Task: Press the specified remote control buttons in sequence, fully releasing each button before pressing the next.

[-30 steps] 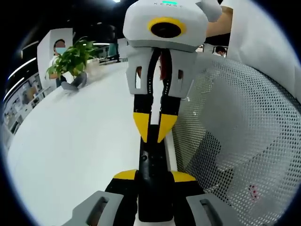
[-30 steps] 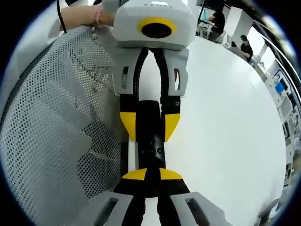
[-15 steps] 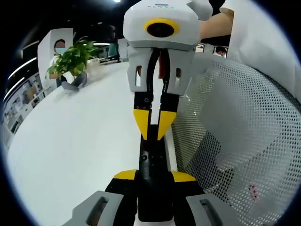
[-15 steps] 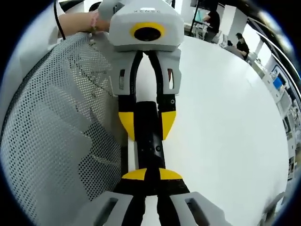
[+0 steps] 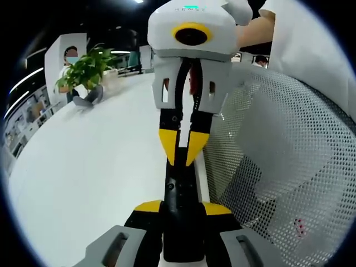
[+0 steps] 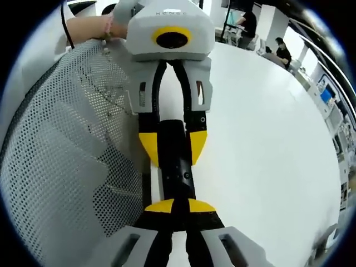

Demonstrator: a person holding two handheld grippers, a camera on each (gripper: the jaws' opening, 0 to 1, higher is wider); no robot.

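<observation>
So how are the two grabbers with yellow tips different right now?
The left gripper has its jaws apart, clamped on the sides of the slim black-and-white remote control. The right gripper has its jaws shut together with nothing between them. The left gripper holds the remote; the right gripper's closed tips seem to rest on its top face. Both have white bodies and yellow-tipped black jaws, and they face each other.

Looks like an open-plan office or lab: broad white worktop [image 5: 83, 167], potted plant [image 5: 86, 69], shelving [image 5: 22, 119] along the wall, seated people [image 6: 278, 50] at far desks.
</observation>
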